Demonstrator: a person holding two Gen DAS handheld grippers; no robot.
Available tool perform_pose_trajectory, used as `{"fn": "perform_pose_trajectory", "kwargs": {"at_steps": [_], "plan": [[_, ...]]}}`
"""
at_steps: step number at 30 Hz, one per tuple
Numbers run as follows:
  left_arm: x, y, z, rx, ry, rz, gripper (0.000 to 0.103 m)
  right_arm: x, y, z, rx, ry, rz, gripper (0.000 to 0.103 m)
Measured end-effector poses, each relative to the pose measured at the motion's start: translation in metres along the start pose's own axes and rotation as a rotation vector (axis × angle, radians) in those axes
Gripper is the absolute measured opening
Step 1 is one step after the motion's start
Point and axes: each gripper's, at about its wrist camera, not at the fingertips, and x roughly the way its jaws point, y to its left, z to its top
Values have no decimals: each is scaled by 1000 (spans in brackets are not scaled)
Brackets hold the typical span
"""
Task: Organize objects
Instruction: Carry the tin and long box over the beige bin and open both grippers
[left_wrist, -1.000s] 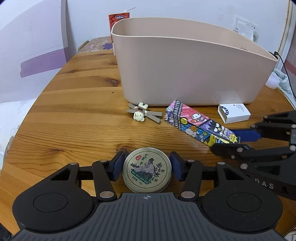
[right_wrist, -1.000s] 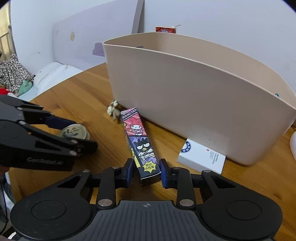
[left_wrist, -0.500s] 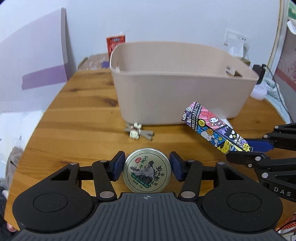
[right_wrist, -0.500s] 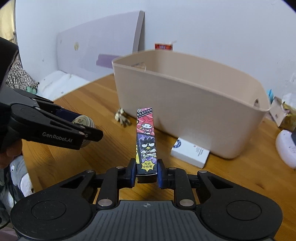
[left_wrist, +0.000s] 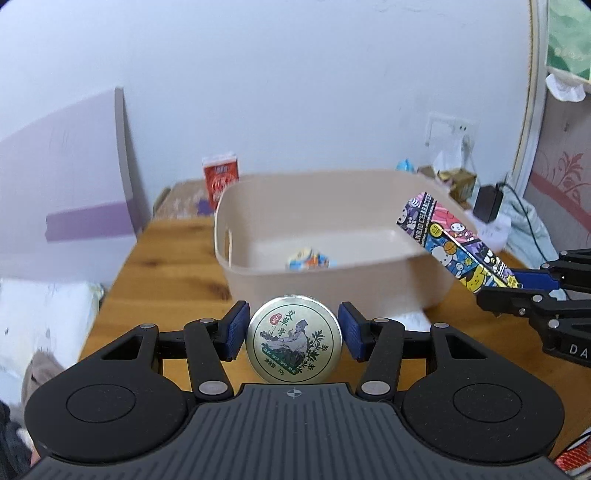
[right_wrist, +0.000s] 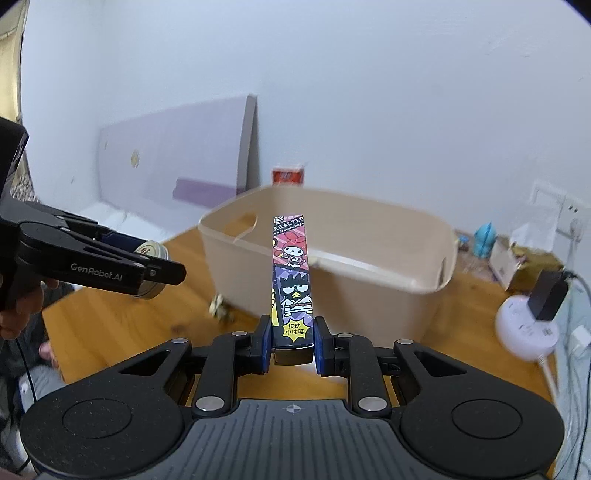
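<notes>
My left gripper (left_wrist: 294, 332) is shut on a round metal tin (left_wrist: 294, 339) with a green plant picture on its lid, lifted above the wooden table (left_wrist: 166, 254). My right gripper (right_wrist: 291, 341) is shut on the near end of a long cartoon-printed box (right_wrist: 291, 273), which slants up toward the beige plastic bin (right_wrist: 369, 280). In the left wrist view the cartoon box (left_wrist: 454, 243) reaches over the bin's right rim (left_wrist: 417, 254). The tin (right_wrist: 149, 271) shows again at left, in front of the bin. A small colourful packet (left_wrist: 310, 258) lies inside the bin.
A small toy figure (right_wrist: 221, 310) lies on the table beside the bin's near wall. A red carton (left_wrist: 221, 181) stands behind the bin. A white power hub (right_wrist: 524, 325) with a black plug and cables sits at right. A lilac board (left_wrist: 66, 192) leans on the wall.
Both grippers have risen with their objects off the table. The cartoon box's far end has lifted from the tabletop to above the bin's rim, and the bin's inside has come into view.
</notes>
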Motion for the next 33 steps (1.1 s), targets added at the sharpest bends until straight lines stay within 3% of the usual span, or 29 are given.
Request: {"fn": "perform_pose_trajectory", "kwargs": {"at_steps": [6, 14, 20, 33], "plan": [[9, -4, 31, 16, -46, 11, 54, -3, -18, 24, 18, -56, -43, 22], [56, -8, 70, 28, -48, 5, 54, 22, -42, 50, 45, -72, -101, 22], [103, -14, 86, 33, 32, -20, 54, 55, -54, 60, 65, -17, -123, 22], [174, -25, 73, 64, 266, -42, 54, 116, -62, 51, 68, 189, -116, 22]]}}
